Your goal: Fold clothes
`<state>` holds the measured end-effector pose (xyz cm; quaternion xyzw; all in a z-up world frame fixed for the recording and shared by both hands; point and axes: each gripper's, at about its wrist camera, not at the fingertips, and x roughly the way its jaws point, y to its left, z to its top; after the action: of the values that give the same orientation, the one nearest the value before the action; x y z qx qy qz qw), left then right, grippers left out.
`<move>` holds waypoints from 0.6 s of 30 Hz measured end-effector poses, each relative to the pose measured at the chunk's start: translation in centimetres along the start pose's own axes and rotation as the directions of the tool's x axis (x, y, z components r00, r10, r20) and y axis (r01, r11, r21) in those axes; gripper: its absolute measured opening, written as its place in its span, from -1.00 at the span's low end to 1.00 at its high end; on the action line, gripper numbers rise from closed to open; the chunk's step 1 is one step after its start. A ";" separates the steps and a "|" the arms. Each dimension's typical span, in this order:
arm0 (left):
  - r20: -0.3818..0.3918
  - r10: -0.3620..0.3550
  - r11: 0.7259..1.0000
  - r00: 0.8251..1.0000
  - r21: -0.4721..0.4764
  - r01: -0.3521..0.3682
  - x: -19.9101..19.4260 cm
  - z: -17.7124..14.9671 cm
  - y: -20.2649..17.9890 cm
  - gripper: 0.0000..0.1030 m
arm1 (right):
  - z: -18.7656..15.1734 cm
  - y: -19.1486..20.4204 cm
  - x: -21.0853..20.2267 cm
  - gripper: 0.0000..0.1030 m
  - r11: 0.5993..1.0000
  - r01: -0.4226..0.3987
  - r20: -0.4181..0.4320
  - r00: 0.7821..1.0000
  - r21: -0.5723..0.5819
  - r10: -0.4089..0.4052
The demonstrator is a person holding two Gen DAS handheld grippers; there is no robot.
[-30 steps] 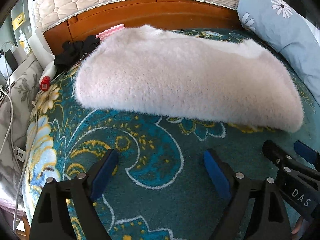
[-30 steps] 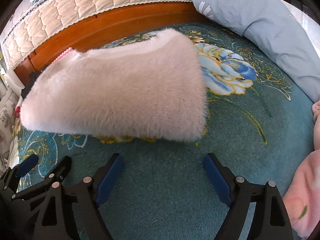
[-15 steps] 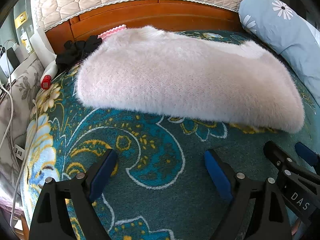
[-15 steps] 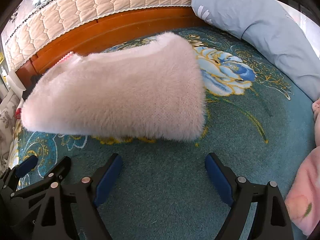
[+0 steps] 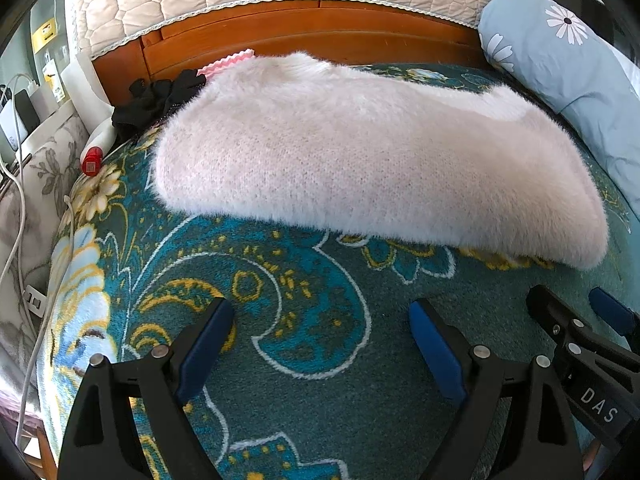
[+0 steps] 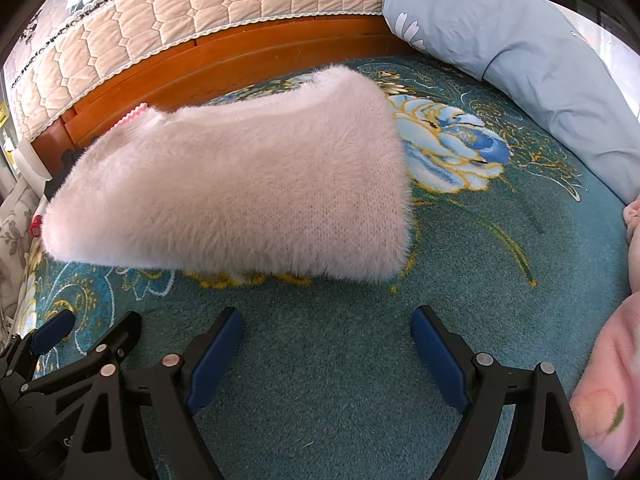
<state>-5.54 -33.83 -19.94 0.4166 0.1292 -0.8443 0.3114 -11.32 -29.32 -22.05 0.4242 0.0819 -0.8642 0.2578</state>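
A fluffy pale pink sweater lies folded into a thick flat bundle on the teal flowered bedspread; it also shows in the right wrist view. My left gripper is open and empty, just in front of the bundle's near edge, over the bedspread. My right gripper is open and empty, in front of the bundle's right end. The right gripper's fingers show at the lower right of the left wrist view; the left gripper's fingers show at the lower left of the right wrist view.
A wooden headboard with a quilted cover runs along the back. A light blue daisy pillow lies at the right. Black cloth and a red-capped tube sit at the back left. Pink clothing lies at the right edge.
Both grippers have drawn back slightly from the folded sweater and stayed open. The sweater has not moved.
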 end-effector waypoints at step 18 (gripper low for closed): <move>0.000 0.000 1.000 1.000 -0.004 0.000 0.0 -0.2 0.1 0.76 | 0.0 0.1 0.0 0.74 1.000 0.002 -0.001 1.000 -0.001 -0.002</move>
<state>-5.38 -33.86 -20.04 0.4158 0.1310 -0.8440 0.3123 -11.27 -29.36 -22.01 0.4246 0.0830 -0.8641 0.2572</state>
